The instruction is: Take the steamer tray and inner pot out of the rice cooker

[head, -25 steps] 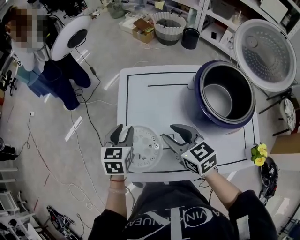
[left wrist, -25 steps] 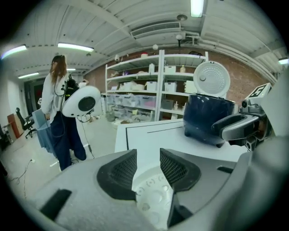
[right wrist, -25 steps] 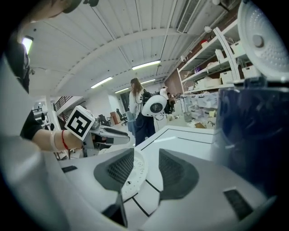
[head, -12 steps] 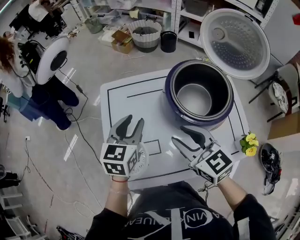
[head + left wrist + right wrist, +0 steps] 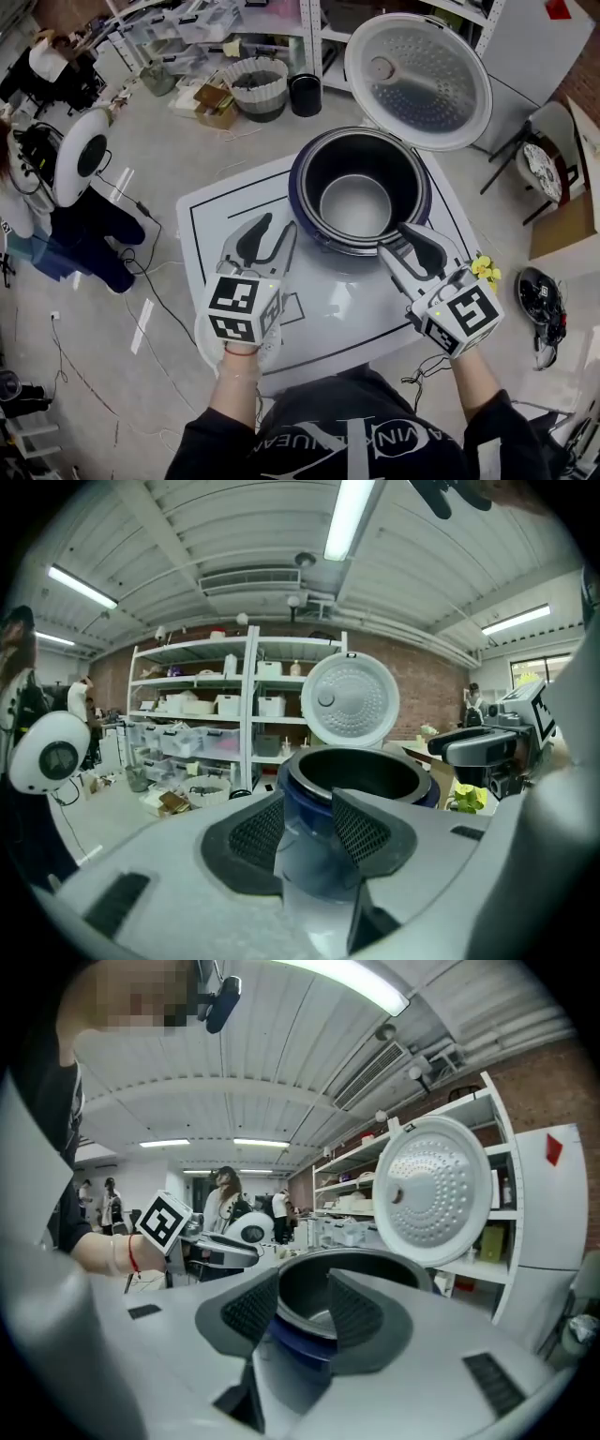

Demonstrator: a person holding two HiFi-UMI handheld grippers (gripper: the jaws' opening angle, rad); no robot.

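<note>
The left gripper (image 5: 272, 234) is hovering over the near-left part of the white desk (image 5: 328, 309), its jaws standing apart with nothing between them, pointing at the near-left wall of the blue rice cooker (image 5: 302, 192). The right gripper (image 5: 401, 244) is hanging near the cooker's near-right rim, its jaws likewise spread and empty, not touching the cooker. The rice cooker is sitting on the far half of the desk with its lid (image 5: 417, 80) swung up and back, perforated inner face showing. The inner pot (image 5: 354, 204) is resting inside the cooker, dark walls and pale bottom open to view. The steamer tray (image 5: 202, 337), a white disc, is lying at the near-left edge of the desk, mostly hidden beneath the left gripper and the hand holding it. A small bunch of yellow flowers (image 5: 483, 267) is showing just right of the right gripper. Shelves with bins are standing on the far side of the room.
</note>
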